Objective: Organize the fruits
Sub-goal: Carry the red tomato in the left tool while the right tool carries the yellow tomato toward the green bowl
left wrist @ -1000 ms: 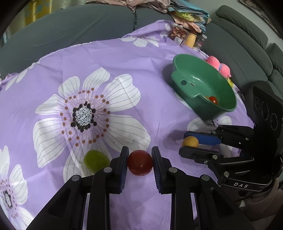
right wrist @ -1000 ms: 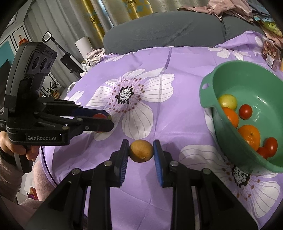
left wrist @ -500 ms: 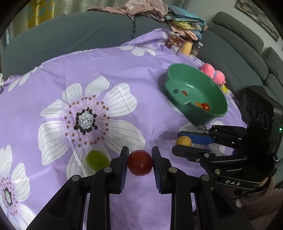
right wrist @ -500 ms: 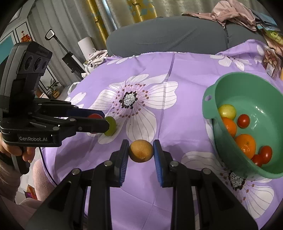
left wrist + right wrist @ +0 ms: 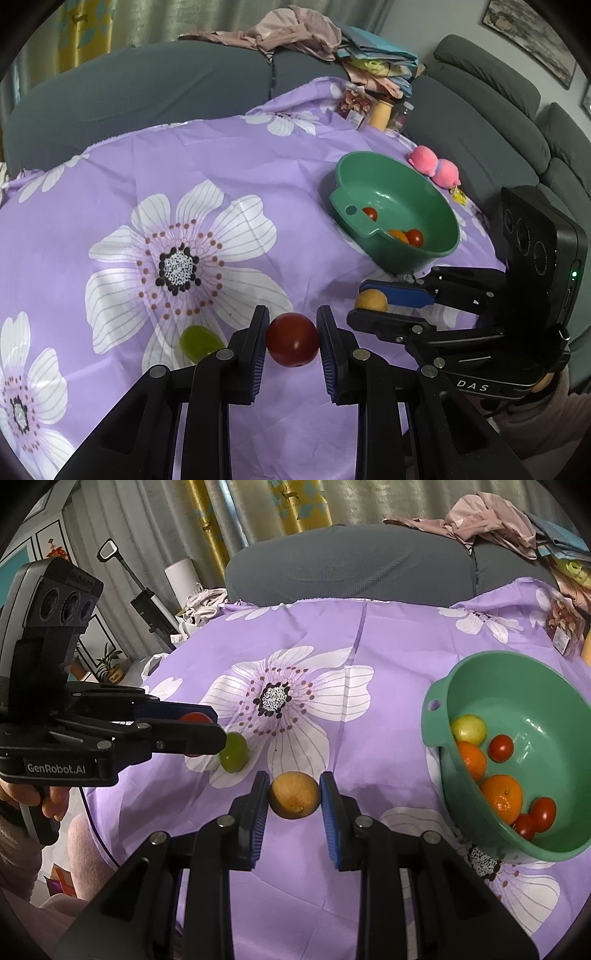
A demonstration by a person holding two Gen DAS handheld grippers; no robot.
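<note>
**Observer:** Status of both grippers, and where is the fruit?

**Operator:** My left gripper (image 5: pixel 291 341) pinches a red tomato (image 5: pixel 293 344) between its blue pads. My right gripper (image 5: pixel 294 796) pinches a brownish-yellow round fruit (image 5: pixel 294 795). Both are held clear above the purple floral cloth (image 5: pixel 240 166) on the surface. The green bowl (image 5: pixel 554 686), on the right, holds tomatoes, oranges and a yellowish fruit. One green fruit (image 5: pixel 233 752) lies on the cloth near the left gripper.

**Observer:** Risks?

**Operator:** As I judge it, both loads are smooth and round, gripped at narrow contact; a jerk could roll either out. Both grippers heading to one bowl could clash at its rim.

**Observer:** Pose?

**Operator:** Both grippers angle downward, side by side, right one nearer the bowl.
</note>
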